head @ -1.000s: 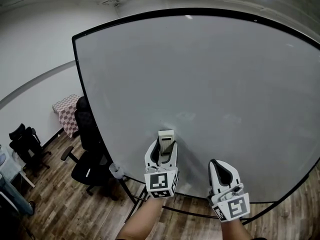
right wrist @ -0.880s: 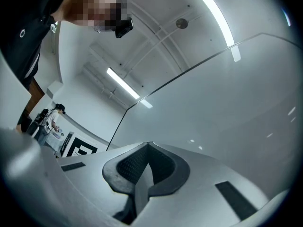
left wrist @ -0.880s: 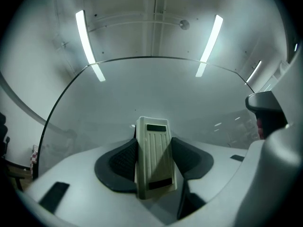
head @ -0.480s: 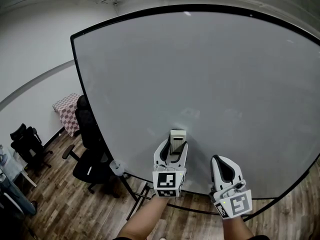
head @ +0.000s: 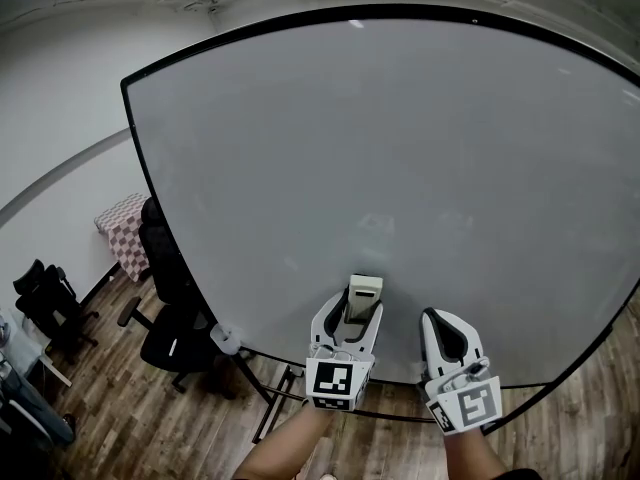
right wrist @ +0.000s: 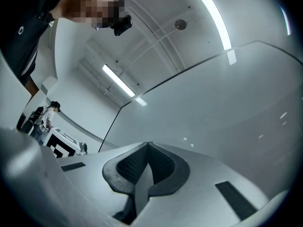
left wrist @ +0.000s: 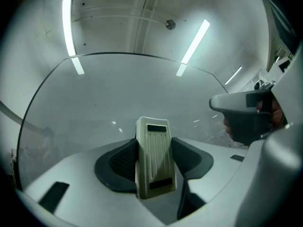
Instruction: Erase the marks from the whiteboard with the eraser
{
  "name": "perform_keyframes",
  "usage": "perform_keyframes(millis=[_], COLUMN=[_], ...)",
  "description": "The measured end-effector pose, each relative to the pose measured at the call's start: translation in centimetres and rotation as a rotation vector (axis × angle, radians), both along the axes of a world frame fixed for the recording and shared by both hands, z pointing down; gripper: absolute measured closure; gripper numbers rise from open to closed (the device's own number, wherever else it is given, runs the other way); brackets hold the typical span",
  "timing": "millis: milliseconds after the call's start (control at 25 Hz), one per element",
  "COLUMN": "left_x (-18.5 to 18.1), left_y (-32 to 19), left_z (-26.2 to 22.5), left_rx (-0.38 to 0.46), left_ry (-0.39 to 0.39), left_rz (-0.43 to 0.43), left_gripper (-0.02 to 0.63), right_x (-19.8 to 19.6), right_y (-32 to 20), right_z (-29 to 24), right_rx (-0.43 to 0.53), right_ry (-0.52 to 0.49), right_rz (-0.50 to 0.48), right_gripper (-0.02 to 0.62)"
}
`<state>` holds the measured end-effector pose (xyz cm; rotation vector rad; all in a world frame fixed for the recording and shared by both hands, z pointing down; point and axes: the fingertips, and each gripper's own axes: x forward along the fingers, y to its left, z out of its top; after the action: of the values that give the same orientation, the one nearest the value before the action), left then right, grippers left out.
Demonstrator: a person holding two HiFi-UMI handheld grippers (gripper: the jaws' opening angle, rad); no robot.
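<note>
Left gripper (head: 357, 308) has slid right along the lower part of the whiteboard (head: 400, 138) since the earlier frame. Its jaws are clamped on the cream eraser (head: 364, 290), held up to the board near its bottom edge. Right gripper (head: 447, 336) sits just beside it, jaws together with nothing between. Board mostly clean, faint smudges (head: 375, 225) above the eraser. Wide bare surface up and right, black frame close below. Wooden floor (head: 110, 408) and black office chairs (head: 170, 333) lie off the board's left edge. Only the left gripper view shows the ceiling strip lights (left wrist: 68, 27); the right gripper view shows its pads (right wrist: 132, 167) meeting.
</note>
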<state>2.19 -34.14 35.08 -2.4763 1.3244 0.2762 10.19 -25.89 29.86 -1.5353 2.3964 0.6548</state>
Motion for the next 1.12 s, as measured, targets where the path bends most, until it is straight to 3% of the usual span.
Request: perform_keyframes(millis=[320,720,1120], left_x=[-1.3,-2.2,-0.9], left_y=[2.7,4.3,6.4], left_z=[-0.4,0.7,-1.0], left_rx=[0.009,0.028,0.039], left_ry=[0.079,0.061,0.099], left_rz=[0.002,-0.029,0.019], left_gripper=[0.357,0.357,0.357], right_x=[1.6,1.0,1.7], right_y=[0.6,0.8,1.3], right_z=[1.5,2.2,2.3], right_rx=[-0.033,-0.041,-0.044], right_ry=[0.008,0.034,0.037], right_rz=[0.044,0.042,0.065], right_gripper=[0.577,0.577,0.577])
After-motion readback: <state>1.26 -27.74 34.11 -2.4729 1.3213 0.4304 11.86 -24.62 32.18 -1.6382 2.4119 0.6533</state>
